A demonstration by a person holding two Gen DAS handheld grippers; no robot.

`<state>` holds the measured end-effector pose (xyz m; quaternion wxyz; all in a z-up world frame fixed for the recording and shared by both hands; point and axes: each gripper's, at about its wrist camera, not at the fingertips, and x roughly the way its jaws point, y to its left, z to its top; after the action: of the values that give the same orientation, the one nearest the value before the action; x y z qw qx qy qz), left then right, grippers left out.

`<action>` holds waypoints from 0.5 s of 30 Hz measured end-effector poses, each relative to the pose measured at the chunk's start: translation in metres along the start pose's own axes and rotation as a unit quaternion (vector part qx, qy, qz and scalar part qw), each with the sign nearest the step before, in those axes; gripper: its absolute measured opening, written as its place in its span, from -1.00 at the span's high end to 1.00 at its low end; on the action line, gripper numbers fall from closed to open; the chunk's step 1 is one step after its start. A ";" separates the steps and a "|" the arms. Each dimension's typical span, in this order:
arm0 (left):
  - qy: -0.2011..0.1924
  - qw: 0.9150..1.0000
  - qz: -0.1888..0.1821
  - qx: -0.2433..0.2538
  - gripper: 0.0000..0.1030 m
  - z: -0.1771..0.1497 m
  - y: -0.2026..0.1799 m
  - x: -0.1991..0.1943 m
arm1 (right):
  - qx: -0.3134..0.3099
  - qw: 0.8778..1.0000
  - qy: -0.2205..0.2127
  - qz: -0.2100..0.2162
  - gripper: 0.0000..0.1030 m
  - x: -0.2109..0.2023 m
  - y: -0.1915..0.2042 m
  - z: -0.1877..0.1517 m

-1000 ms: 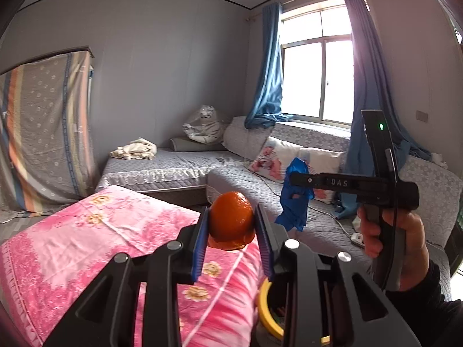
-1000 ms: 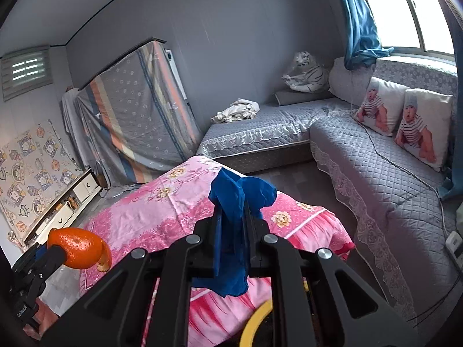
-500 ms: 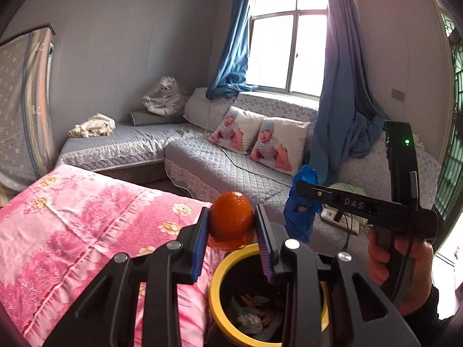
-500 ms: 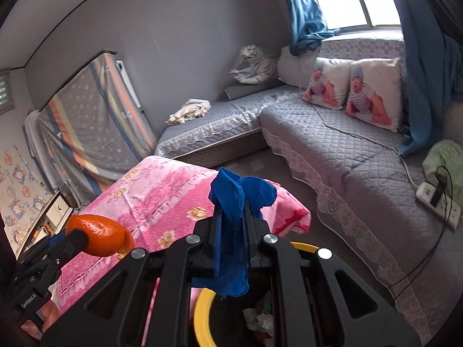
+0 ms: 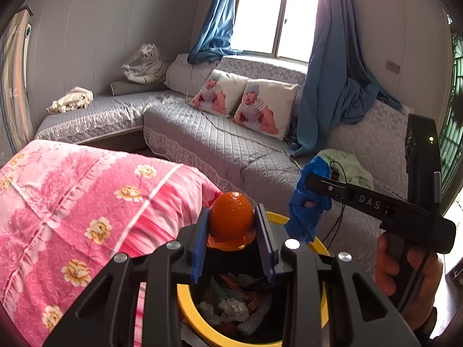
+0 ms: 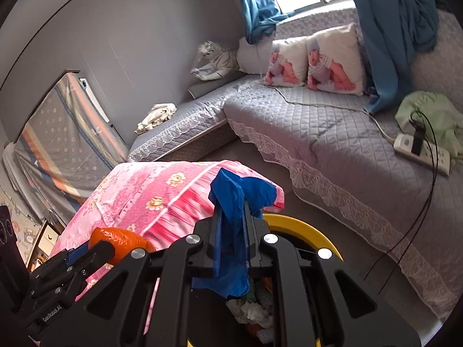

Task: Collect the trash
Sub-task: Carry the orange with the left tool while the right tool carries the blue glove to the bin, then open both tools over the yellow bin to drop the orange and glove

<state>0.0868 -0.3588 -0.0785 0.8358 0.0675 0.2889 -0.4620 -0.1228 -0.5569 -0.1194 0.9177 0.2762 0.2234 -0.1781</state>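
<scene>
Left gripper (image 5: 233, 225) fingers clamp orange peel (image 5: 231, 220), dome-shaped, glossy, pitted. Right gripper (image 6: 231, 219) fingers pinch crumpled blue wrapper (image 6: 233, 202), hanging limp. Yellow-rimmed bin (image 5: 289, 222) directly below both loads, part-filled with paper scraps. Next move, likely: release over opening.

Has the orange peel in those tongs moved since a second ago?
Yes. The orange peel, held in the left tongs, has come down from above the pink quilt to over the yellow-rimmed bin.
</scene>
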 end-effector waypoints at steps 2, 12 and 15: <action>0.011 1.000 -0.003 -0.005 0.42 -0.005 0.000 0.008 | 0.003 1.000 0.005 -0.012 0.78 0.005 -0.008 -0.006; 0.070 0.997 -0.008 -0.023 0.42 -0.027 0.003 0.047 | 0.013 0.999 0.037 -0.012 0.77 0.029 -0.020 -0.019; 0.074 0.997 -0.010 -0.025 0.39 -0.026 0.005 0.048 | 0.017 0.999 0.031 -0.014 0.77 0.028 -0.020 -0.016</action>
<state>0.0994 -0.3815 -0.1266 0.8090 0.0780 0.3620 -0.4566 -0.1137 -0.5690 -0.1547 0.9028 0.2943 0.2528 -0.1856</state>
